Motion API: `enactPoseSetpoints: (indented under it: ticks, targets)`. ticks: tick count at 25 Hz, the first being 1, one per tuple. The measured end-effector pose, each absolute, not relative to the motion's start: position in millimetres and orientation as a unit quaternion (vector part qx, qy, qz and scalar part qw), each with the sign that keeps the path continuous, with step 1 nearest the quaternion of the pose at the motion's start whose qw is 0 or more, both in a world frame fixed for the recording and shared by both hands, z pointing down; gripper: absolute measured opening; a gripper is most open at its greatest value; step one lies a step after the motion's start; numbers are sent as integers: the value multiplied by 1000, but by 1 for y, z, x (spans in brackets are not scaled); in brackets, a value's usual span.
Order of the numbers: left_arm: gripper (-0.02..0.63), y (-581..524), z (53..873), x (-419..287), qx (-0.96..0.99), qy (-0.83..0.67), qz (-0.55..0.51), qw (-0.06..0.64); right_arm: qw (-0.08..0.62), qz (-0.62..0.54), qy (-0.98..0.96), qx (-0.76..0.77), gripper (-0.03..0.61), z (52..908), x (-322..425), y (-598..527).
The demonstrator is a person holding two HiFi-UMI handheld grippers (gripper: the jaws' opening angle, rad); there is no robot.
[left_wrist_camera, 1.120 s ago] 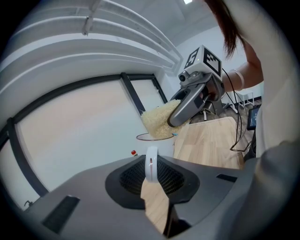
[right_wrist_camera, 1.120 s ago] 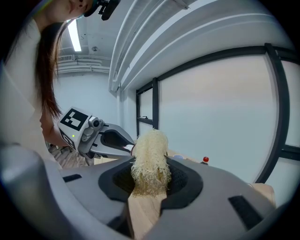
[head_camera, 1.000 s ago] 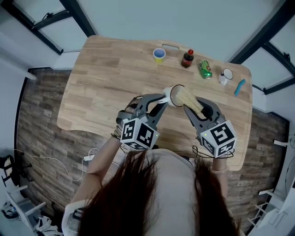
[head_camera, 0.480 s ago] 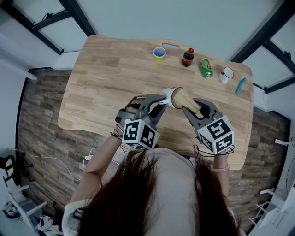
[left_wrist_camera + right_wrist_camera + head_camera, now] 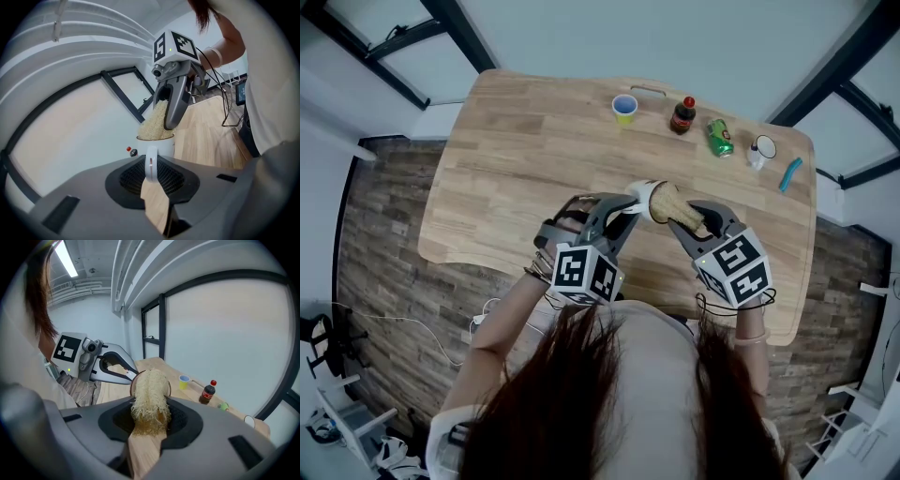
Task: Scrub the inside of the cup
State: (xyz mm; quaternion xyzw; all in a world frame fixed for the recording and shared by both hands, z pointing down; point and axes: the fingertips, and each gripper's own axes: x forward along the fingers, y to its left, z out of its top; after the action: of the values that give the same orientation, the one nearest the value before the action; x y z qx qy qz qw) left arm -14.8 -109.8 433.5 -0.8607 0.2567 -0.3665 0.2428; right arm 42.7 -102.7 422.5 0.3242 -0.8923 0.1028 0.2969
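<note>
Straw-coloured loofah scrubber (image 5: 679,204), one; white cup (image 5: 646,197), one; both held above the wooden table (image 5: 516,159).

Head view: My left gripper (image 5: 628,208) holds the cup from the left. My right gripper (image 5: 699,221) comes in from the right with the loofah. The loofah's long axis runs from the right jaws up and left into the cup's mouth, so I judge the scrubbing stroke follows that line, with the right gripper doing the work. Along the far edge, well apart from the cup, are a small yellow cup (image 5: 624,110), a cola bottle (image 5: 681,118) and a green can (image 5: 718,141).

Left gripper view: The jaws are clamped on the cup's handle, with the cup body just beyond them. The loofah stands out of the rim.

Right gripper view: The jaws are closed on the loofah's near end. Its far end fills the cup's mouth, and nothing else shows inside. I cannot tell what the yellow cup holds.
</note>
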Motion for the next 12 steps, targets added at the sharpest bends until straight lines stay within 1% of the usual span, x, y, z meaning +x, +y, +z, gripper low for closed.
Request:
enactPoseSetpoints:
  ticks: [12]
  targets:
    - [71, -106, 445, -15, -849, 242, -390, 261, 334, 112, -885, 305, 143, 440, 40, -98]
